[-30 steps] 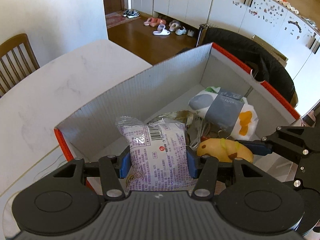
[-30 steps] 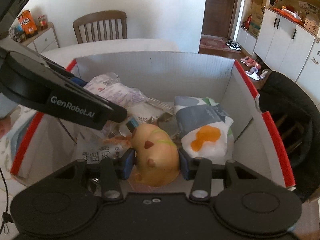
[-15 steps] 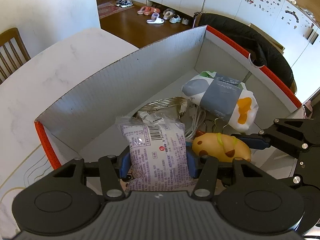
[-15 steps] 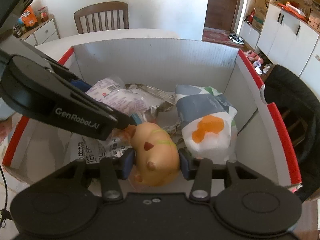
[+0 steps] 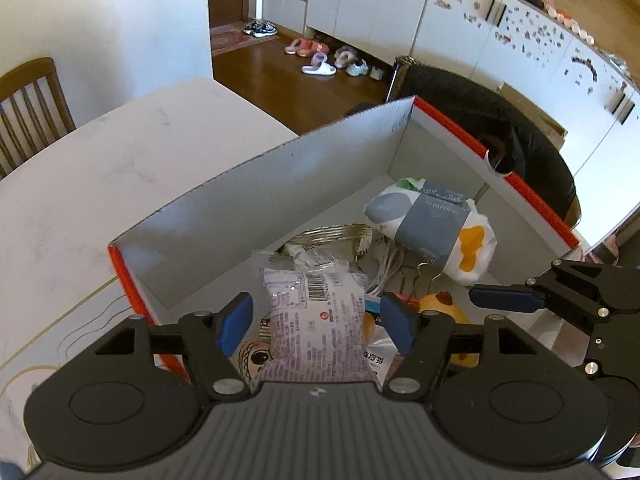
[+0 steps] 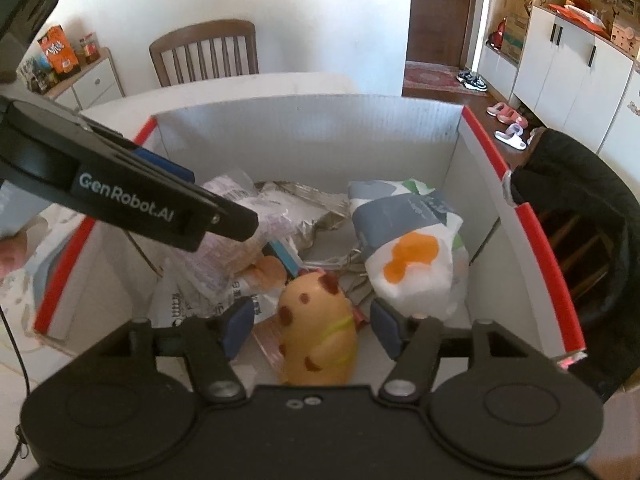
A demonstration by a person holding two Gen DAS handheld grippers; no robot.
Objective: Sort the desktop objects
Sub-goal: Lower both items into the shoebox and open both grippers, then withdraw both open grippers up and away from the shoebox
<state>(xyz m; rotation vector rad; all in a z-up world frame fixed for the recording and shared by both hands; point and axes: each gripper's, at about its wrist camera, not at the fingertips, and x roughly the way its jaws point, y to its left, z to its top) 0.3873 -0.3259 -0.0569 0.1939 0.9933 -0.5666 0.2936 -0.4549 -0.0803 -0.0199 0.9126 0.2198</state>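
Observation:
A white cardboard box (image 5: pixel 256 184) with red rims holds the sorted objects; it also shows in the right wrist view (image 6: pixel 308 136). My left gripper (image 5: pixel 316 322) is open over the box, and a purple-printed snack packet (image 5: pixel 316 320) lies between its blue pads without touching them. My right gripper (image 6: pixel 312 326) is open, with a yellow spotted plush toy (image 6: pixel 318 340) lying loose between its pads on the box floor. The toy also shows in the left wrist view (image 5: pixel 440 308). The left gripper (image 6: pixel 132 196) crosses the right wrist view.
A patterned tissue pack (image 5: pixel 432 224) lies at the box's far right, also in the right wrist view (image 6: pixel 408 240). A silver wrapper (image 5: pixel 332 240), white cable (image 5: pixel 384 268) and other packets lie in the box. White table (image 5: pixel 80 184), wooden chair (image 6: pixel 204 52), dark-draped chair (image 5: pixel 480 120).
Both grippers have opened. The snack packet and the plush toy were let go and now rest in the box. Both grippers have drawn back a little.

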